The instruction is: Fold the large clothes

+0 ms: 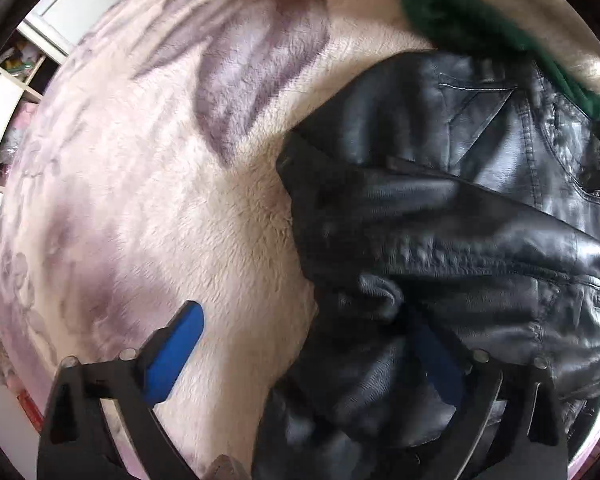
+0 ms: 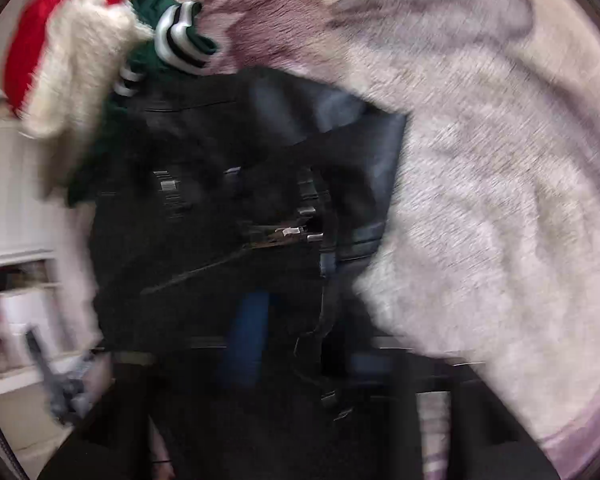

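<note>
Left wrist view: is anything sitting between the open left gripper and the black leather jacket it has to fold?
Nothing visible does. The left gripper is open right at the black leather jacket: one blue finger over the fleece blanket, the other already against the leather folds. The green knit garment lies beyond the jacket's far edge.

Fluffy cream blanket with mauve flower print spread underneath; white shelving with clutter at nine o'clock in the left wrist view, blurred
</note>
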Tool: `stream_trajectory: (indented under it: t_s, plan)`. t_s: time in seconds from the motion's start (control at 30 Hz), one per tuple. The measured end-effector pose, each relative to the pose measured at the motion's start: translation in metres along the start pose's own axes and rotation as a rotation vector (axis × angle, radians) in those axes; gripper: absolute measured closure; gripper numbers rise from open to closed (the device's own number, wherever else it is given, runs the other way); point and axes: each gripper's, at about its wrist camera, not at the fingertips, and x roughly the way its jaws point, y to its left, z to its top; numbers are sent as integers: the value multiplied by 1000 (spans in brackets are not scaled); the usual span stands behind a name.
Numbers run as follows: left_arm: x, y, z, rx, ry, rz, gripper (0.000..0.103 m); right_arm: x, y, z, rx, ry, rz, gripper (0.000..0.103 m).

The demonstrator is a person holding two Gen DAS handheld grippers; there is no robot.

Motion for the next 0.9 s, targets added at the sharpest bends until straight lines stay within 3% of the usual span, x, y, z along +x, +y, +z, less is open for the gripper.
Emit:
stream_trajectory:
  t_s: [0.13, 0.23, 0.37, 0.47, 0.6, 0.67, 0.73, 0.8, 0.87, 0.9]
  plan:
    - [0, 11, -6, -17, 28, -73, 0, 15, -15, 2, 30, -30, -73, 85]
    - [-32, 28, -22, 5, 12, -70, 0, 10, -15, -7, 13, -11, -78, 80]
    - [-96, 62, -85, 19, -16, -81, 0, -22, -38, -39, 63, 77, 52, 46]
    - [-121, 78, -133, -12, 38, -96, 0, -50, -54, -71, 97, 141, 99, 35]
    - [-98, 97, -182, -77, 154, -104, 0, -59, -89, -130, 142, 232, 106, 32]
    - [-71, 97, -204, -111, 215, -157, 0, -50, -108, -156, 134, 253, 80, 22]
    - [-47, 93, -222, -116, 252, -195, 2, -31, -130, -183, 125, 286, 56, 22]
    - [-26, 83, -236, -102, 255, -239, 4, -7, -147, -204, 133, 318, 82, 22]
    - [-22, 75, -245, -61, 196, -229, 8, 24, -141, -207, 145, 330, 115, 20]
    - [-26, 73, -248, -50, 160, -220, 18, 33, -132, -203, 137, 317, 112, 20]
